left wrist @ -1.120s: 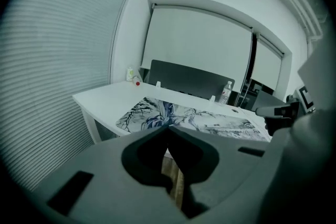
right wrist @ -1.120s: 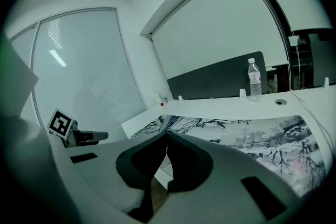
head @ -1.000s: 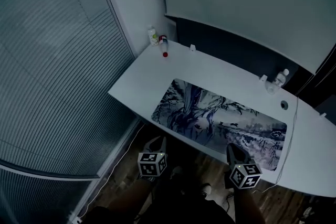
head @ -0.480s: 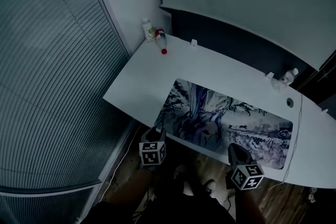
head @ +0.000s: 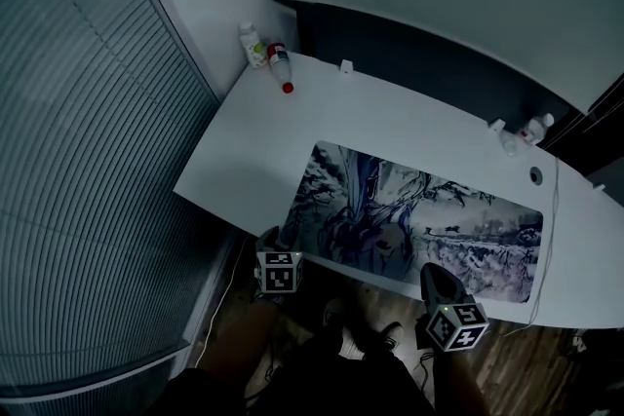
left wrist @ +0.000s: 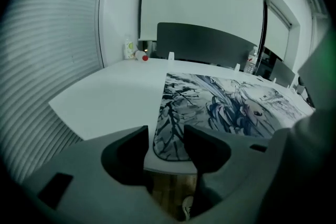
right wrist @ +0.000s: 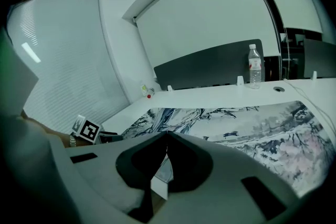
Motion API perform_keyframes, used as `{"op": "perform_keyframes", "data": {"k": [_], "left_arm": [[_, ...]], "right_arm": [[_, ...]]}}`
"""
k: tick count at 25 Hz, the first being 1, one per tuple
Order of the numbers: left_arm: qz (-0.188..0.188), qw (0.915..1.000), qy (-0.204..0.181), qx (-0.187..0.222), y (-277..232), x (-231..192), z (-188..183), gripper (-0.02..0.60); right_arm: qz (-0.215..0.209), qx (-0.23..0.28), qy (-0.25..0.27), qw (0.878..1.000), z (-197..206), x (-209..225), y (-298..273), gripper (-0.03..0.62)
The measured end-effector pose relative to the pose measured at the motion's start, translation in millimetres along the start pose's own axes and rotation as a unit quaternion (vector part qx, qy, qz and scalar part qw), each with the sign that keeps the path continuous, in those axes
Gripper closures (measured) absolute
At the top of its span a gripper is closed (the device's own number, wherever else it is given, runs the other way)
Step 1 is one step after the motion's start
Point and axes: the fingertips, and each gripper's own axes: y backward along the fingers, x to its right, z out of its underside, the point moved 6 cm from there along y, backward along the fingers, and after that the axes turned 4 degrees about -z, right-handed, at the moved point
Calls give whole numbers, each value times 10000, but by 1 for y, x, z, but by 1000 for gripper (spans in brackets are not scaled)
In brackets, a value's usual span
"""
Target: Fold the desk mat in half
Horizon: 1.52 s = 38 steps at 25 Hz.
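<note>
The desk mat point(head: 409, 229), printed with blue and grey artwork, lies flat and unfolded along the front of the white desk point(head: 292, 141). My left gripper point(head: 272, 237) sits just off the desk's front edge at the mat's near left corner. In the left gripper view its jaws point(left wrist: 164, 147) are opening, and the mat's corner point(left wrist: 170, 141) shows in the gap beyond them, untouched. My right gripper point(head: 430, 272) hovers below the front edge near the mat's right half. Its fingers point(right wrist: 167, 136) meet at the tips with nothing between them, and the mat point(right wrist: 252, 128) spreads out ahead.
Two small bottles point(head: 253, 46) point(head: 280, 65) stand at the desk's far left corner. A water bottle point(head: 534, 128) stands at the far right near a cable hole point(head: 534, 175). A thin cable point(head: 546, 239) runs past the mat's right end. Window blinds point(head: 88, 161) are at the left, wooden floor below.
The left gripper has moved up to the desk's front edge by the mat's left corner. The head view has shifted, so the desk sits further left. The right gripper has barely moved.
</note>
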Motion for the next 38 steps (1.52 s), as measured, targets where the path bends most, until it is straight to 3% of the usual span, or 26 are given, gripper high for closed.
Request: {"op": "perform_keyframes", "data": {"k": [5, 9, 15, 25, 34, 38], "left_arm": [[178, 9994, -282, 89, 3, 5, -4, 396], [310, 9993, -203, -25, -1, 6, 2, 410], [417, 9991, -71, -5, -1, 12, -3, 502], [582, 9979, 141, 255, 22, 19, -23, 531], [1197, 9901, 275, 677, 50, 47, -53, 540], [1550, 9842, 166, 838, 60, 69, -66, 542]], "right_arm": [[81, 16, -63, 9999, -2, 3, -9, 572], [50, 1, -99, 9999, -4, -5, -19, 572], [48, 44, -129, 9999, -4, -7, -21, 572], [134, 143, -227, 9996, -1, -6, -9, 572], [289, 358, -362, 9983, 0, -5, 9, 572], [453, 519, -410, 9968, 1, 2, 21, 572]]}}
